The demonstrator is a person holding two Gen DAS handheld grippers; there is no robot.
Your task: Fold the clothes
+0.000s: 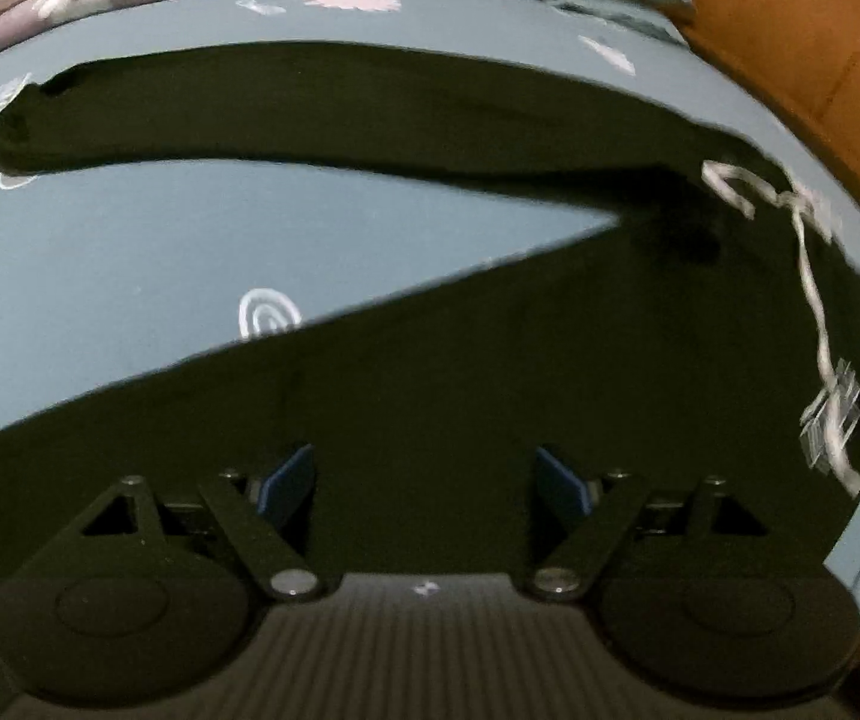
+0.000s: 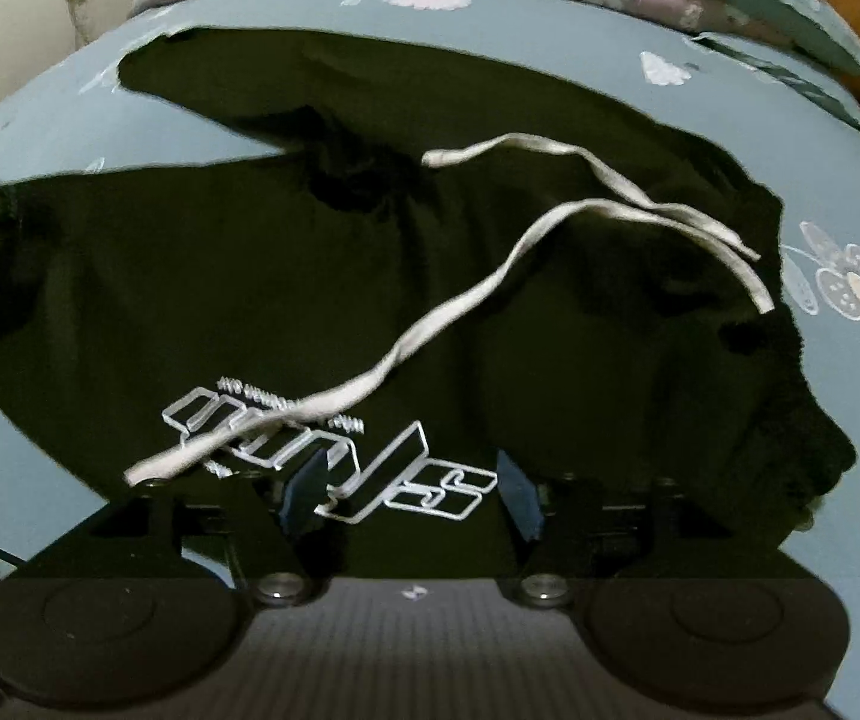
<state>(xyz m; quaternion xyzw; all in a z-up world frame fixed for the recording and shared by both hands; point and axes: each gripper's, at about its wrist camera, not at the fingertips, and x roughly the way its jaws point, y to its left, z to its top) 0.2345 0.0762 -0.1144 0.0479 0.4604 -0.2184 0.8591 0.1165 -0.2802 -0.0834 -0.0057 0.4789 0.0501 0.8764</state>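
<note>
Hoodie (image 2: 370,276): black, spread on the bed (image 1: 130,252) — sleeve (image 1: 250,114) out, cords (image 2: 460,306) loose
Left tongs (image 1: 424,486): wide, empty
Right tongs (image 2: 412,492): parted, empty, over the logo (image 2: 334,450)
Progress: early — folds left

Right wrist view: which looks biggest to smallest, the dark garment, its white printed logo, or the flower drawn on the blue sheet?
1. Dark hooded garment, filling most of the view.
2. White printed logo.
3. Flower print on the blue sheet.
The logo lies nearer the camera, so the last two are unsure.
</note>
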